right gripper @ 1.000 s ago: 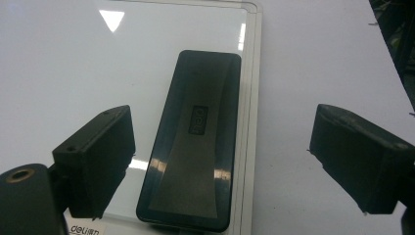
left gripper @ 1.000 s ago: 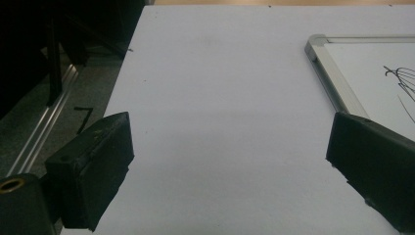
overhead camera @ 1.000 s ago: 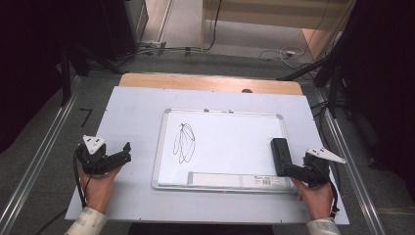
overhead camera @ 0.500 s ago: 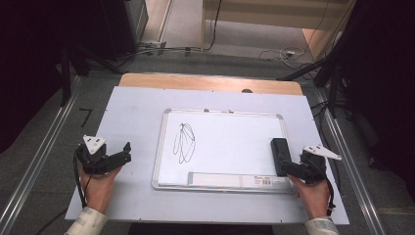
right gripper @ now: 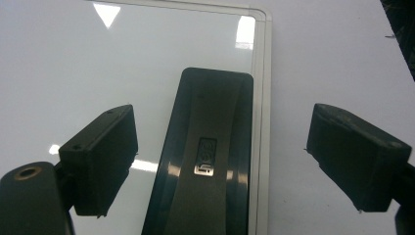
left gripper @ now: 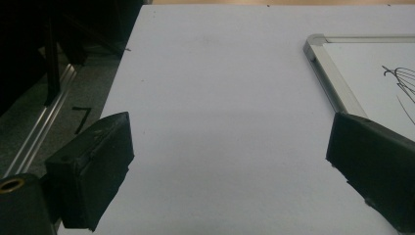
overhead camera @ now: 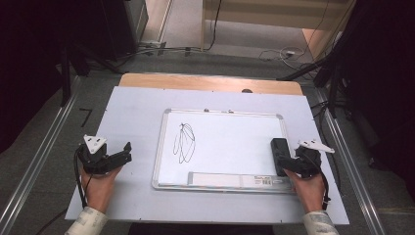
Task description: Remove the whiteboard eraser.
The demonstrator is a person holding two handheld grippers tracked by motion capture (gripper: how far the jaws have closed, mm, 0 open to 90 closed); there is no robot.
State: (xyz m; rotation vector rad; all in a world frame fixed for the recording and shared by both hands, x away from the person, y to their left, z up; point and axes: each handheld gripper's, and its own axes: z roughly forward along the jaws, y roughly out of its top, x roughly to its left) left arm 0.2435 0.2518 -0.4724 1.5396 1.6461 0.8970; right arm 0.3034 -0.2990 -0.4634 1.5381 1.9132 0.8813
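Right gripper [right gripper: 220,161] fingers have just been closing slightly, straddling the eraser [right gripper: 205,156] on the whiteboard [overhead camera: 220,142], ungripped. Left gripper [left gripper: 230,166] rests open on the tabletop [left gripper: 220,98], clear of the scribble [overhead camera: 184,143].

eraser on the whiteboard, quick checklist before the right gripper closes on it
1. Eraser lies between the right gripper jaws: ok.
2. Jaws have just been closing slightly; pads not yet touching the eraser: ok.
3. Eraser centred in the gap: not ok, nearer one jaw.
4. Eraser flat on the whiteboard, by its right edge: ok.
5. Scribble not yet wiped: ok.
6. Left gripper open, off the board: ok.
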